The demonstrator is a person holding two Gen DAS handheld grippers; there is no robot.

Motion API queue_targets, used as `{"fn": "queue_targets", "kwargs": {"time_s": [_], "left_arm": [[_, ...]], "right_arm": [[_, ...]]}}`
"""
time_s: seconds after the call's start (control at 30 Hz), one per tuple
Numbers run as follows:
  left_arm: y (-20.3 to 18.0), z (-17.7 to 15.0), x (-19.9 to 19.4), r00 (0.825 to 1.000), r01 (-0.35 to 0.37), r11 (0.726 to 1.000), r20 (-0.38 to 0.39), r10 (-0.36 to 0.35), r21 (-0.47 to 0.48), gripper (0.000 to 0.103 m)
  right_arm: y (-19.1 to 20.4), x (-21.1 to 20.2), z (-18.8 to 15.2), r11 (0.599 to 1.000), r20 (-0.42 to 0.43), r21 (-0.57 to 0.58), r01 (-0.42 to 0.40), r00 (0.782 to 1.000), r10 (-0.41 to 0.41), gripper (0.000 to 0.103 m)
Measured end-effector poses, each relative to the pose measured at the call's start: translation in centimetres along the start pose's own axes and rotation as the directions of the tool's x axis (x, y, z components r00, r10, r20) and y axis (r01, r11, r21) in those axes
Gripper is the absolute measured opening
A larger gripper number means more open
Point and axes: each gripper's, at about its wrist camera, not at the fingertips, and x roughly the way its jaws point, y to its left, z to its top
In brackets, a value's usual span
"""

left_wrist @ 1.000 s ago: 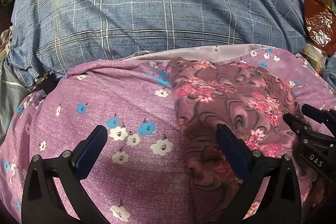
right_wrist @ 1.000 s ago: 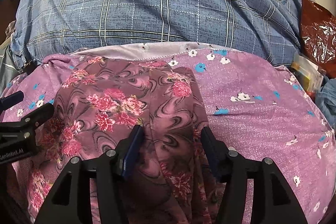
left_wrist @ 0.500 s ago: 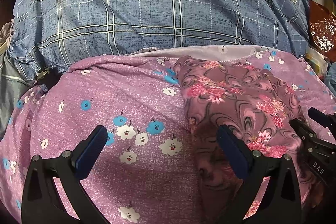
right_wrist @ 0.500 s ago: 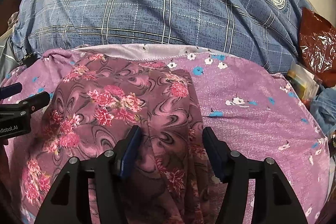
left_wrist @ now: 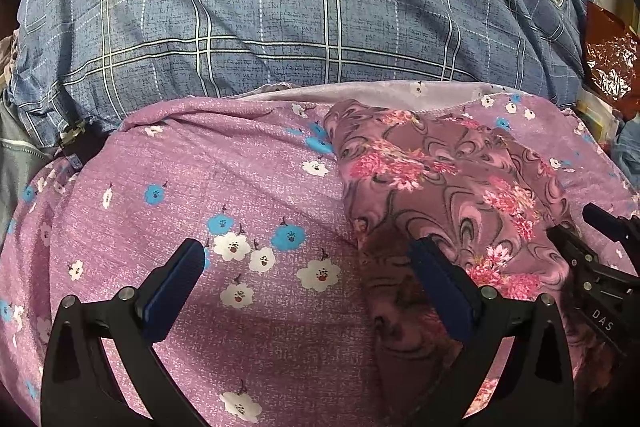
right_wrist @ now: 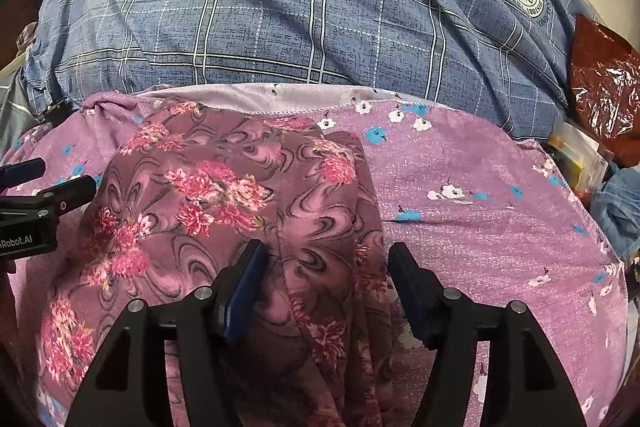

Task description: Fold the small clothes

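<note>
While the dark floral garment [right_wrist: 224, 195] lies crumpled on the lilac flowered cloth [left_wrist: 240, 187], the right gripper [right_wrist: 324, 267] is opening around its fold, and the left gripper [left_wrist: 308, 267] stands wide, holding nothing

Left tool [left_wrist: 304, 279] agape — right tool [right_wrist: 324, 279] opening

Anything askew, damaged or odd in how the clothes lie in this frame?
Nothing damaged. The dark floral garment lies rumpled on the lilac flowered cloth, one fold bunched between the opening jaws of the right gripper. The lilac cloth's far hem is flipped, showing its pale underside. The left gripper is open, empty.
</note>
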Motion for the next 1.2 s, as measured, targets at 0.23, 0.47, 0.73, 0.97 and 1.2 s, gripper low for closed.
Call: {"fn": "queue_targets", "kwargs": {"time_s": [0.23, 0.47, 0.73, 0.97, 1.2], "left_arm": [[-0.16, 0.12, -0.01, 1.0, -0.002, 1.0, -0.001, 0.002, 0.009, 0.103], [-0.1, 0.34, -0.27, 1.0, 0.015, 1.0, -0.003, -0.015, 0.002, 0.103], [-0.05, 0.41, -0.39, 1.0, 0.016, 1.0, 0.0, -0.016, -0.003, 0.103], [-0.03, 0.36, -0.35, 1.0, 0.014, 1.0, -0.001, -0.014, -0.004, 0.103], [-0.04, 0.28, -0.28, 1.0, 0.016, 1.0, -0.003, -0.016, -0.001, 0.103]], "right_arm": [[-0.12, -0.07, -0.1, 1.0, 0.002, -0.006, 0.001, 1.0, -0.001, 0.066], [-0.23, -0.17, -0.05, 1.0, 0.001, -0.005, -0.001, 1.0, 0.001, 0.067], [-0.19, -0.4, -0.24, 1.0, 0.004, -0.011, 0.003, 1.0, -0.003, 0.067], [-0.19, -0.34, -0.26, 1.0, 0.005, -0.013, 0.003, 1.0, -0.003, 0.068], [-0.34, -0.64, -0.37, 1.0, 0.007, -0.013, -0.002, 1.0, 0.002, 0.068]]}}
